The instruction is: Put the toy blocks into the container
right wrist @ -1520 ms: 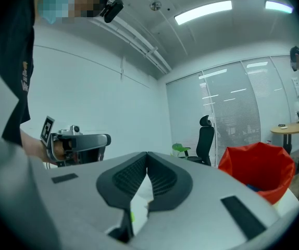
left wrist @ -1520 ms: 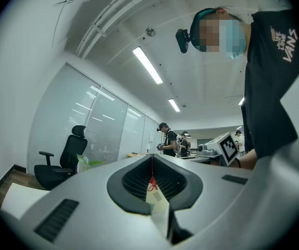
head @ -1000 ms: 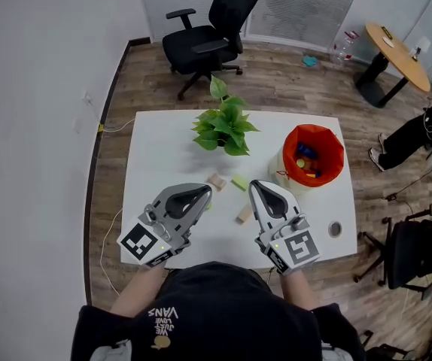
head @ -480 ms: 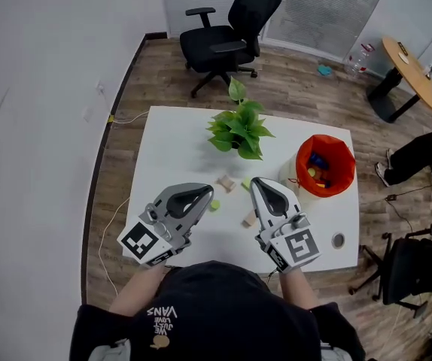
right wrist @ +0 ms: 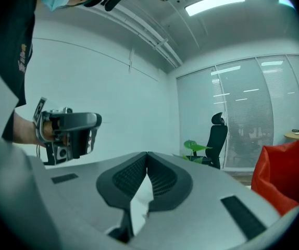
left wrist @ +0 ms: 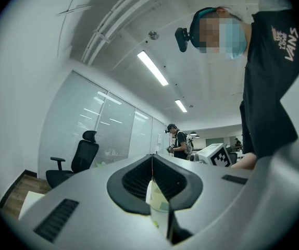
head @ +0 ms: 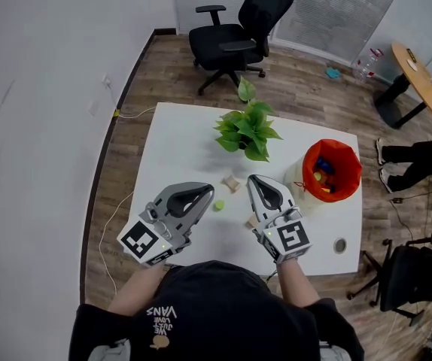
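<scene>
Grey jaws on my left gripper (left wrist: 151, 158) and right gripper (right wrist: 147, 154) are pressed together, gripping nothing. A green block (head: 219, 205) lies just off my left tips, and a wooden block (head: 233, 181) lies between both grippers' tips. The red container (head: 336, 146) stands to their right on the white table (head: 178, 149).
</scene>
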A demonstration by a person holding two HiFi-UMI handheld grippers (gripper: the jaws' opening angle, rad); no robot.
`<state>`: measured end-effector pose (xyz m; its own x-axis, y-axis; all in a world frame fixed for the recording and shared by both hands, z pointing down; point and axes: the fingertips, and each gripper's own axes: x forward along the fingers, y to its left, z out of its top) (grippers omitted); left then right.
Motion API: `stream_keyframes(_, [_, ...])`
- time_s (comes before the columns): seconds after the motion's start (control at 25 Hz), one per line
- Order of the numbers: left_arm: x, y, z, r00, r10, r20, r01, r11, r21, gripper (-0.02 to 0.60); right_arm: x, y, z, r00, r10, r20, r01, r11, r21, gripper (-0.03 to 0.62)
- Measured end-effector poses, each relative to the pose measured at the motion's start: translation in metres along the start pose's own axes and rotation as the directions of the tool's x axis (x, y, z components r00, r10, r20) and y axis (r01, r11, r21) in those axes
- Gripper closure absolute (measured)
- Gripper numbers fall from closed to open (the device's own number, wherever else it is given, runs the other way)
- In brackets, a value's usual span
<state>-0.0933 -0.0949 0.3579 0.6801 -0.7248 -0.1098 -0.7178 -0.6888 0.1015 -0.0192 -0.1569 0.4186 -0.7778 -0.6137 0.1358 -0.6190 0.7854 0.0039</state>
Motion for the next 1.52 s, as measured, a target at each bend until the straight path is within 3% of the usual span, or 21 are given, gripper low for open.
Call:
stream_keyframes(0.4, [0.004,0.0,0.0,1.0,0.004,-0.002,-0.004,1.0,-0.003,0.571,0.031,0.001,-0.083,0.988,0.051,-0.146,-0.047,0.999,0.026,0.576])
stream_keyframes(0.84, [0.003,0.002,-0.005,1.0,0.012,-0.01,-0.012,1.0,-0.012,0.571,0.044,-0.001,-0.165,0.93,0.094,-0.356,-0.065,0.994,0.093,0.576])
stream_keyframes(1.44, [0.003,0.004,-0.005,1.0,0.01,-0.002,-0.01,1.0,-0.026,0.571,0.052,0.001,-0.203,0.866,0.133,-0.483,-0.115,0.991,0.068,0.574])
stream_keyframes(1.48, [0.003,0.003,-0.005,1.0,0.008,-0.002,-0.009,1.0,-0.026,0.571,0.052,0.002,-0.204,0.862,0.134,-0.489,-0.118,0.991,0.063,0.563])
stream_keyframes(1.52, [0.003,0.002,-0.005,1.0,0.007,-0.001,-0.007,1.0,-0.026,0.571,0.052,0.002,-0.206,0.858,0.131,-0.496,-0.116,0.991,0.061,0.49])
